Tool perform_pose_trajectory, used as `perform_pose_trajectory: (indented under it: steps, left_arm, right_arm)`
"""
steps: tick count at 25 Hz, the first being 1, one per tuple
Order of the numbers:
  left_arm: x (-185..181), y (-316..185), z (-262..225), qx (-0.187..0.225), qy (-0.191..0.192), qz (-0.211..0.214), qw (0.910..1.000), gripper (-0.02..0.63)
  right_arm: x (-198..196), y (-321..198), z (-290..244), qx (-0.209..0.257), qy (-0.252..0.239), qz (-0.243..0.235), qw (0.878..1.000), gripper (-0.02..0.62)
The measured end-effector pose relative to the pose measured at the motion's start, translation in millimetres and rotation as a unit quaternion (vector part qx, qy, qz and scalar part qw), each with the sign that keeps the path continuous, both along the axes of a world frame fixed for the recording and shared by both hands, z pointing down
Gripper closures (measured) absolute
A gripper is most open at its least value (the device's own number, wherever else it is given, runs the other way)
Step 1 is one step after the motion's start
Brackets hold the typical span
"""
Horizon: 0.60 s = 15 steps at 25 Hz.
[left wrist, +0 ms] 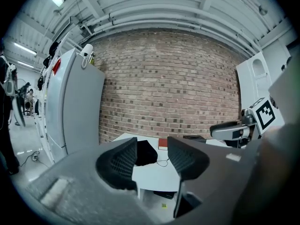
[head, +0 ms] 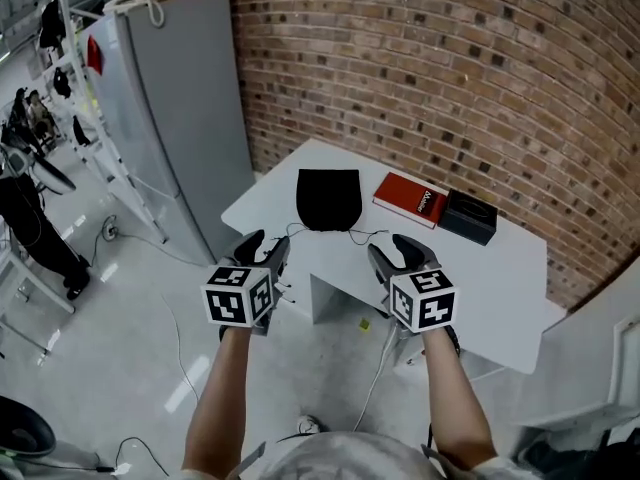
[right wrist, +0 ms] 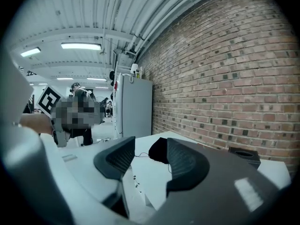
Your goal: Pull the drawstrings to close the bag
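A black drawstring bag (head: 329,200) lies flat on the white table (head: 480,288), its mouth toward me. Thin black drawstrings (head: 366,235) trail from both sides of the mouth along the table's near edge. My left gripper (head: 265,247) hovers just in front of that edge, left of the bag, open and empty. My right gripper (head: 396,252) is held level with it on the right, also open and empty. In the left gripper view the bag (left wrist: 146,153) shows between the spread jaws of the left gripper (left wrist: 152,161). From the right gripper (right wrist: 145,161) the bag (right wrist: 158,150) lies ahead.
A red book (head: 411,199) and a black box (head: 467,216) lie on the table to the right of the bag. A tall grey cabinet (head: 180,108) stands to the left and a brick wall (head: 450,68) behind. Cables run over the floor (head: 180,358).
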<state>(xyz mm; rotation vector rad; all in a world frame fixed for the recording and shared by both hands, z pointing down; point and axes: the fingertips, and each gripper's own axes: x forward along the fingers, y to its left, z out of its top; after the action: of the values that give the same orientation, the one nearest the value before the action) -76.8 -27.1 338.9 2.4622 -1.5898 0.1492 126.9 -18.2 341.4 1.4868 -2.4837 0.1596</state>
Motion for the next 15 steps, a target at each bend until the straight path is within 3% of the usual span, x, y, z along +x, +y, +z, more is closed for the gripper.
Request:
perform_pose_trajectory:
  steps: [15]
  left_arm:
    - [-11.5,-40.3,12.6,-0.004,0.000,0.065,0.9979,0.399]
  right_arm:
    - [-2.8,-14.1,12.6,-0.013,0.010,0.058,0.998,0.345]
